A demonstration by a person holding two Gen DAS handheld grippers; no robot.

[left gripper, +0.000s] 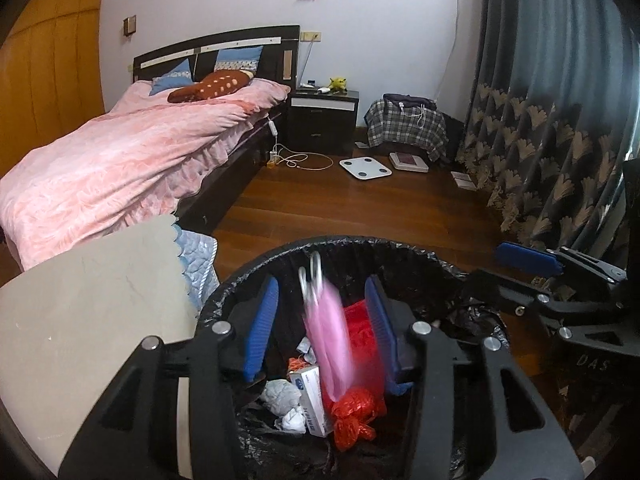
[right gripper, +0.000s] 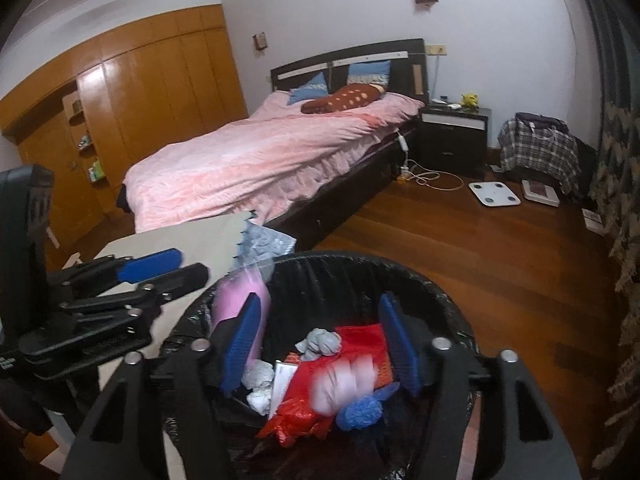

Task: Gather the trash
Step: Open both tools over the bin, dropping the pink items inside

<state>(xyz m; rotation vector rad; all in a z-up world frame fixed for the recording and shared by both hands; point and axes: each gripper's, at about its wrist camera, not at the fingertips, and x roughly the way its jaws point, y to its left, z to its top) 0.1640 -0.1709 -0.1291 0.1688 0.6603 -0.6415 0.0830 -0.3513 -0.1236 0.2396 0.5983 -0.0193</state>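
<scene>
Left gripper (left gripper: 322, 328): nearest, over the bin mouth, blue pads spread apart, nothing between them in contact.
Pink item (left gripper: 326, 344): motion-blurred, with a pale looped top, in the air between the spread pads, above the bin contents.
Right gripper (right gripper: 320, 344): over the same bin, pads wide apart, holding nothing; a blurred pink-white object (right gripper: 346, 386) shows below it among the rubbish.
Trash bin (left gripper: 404, 250): round, lined with a black bag, near centre. Contents: red plastic bag (left gripper: 354, 412), white box (left gripper: 310, 398), crumpled grey-white paper (left gripper: 280, 394), blue wad (right gripper: 360, 414).
Table (left gripper: 92, 300): pale top, left of the bin.
Wooden floor (left gripper: 360, 204): beyond the bin; white scale (left gripper: 365, 167) lies far on it.
Bed (left gripper: 120, 152): pink cover, far left.
Nightstand (left gripper: 324, 120): dark, beside the headboard.
Curtain (left gripper: 560, 100): patterned, far right.
</scene>
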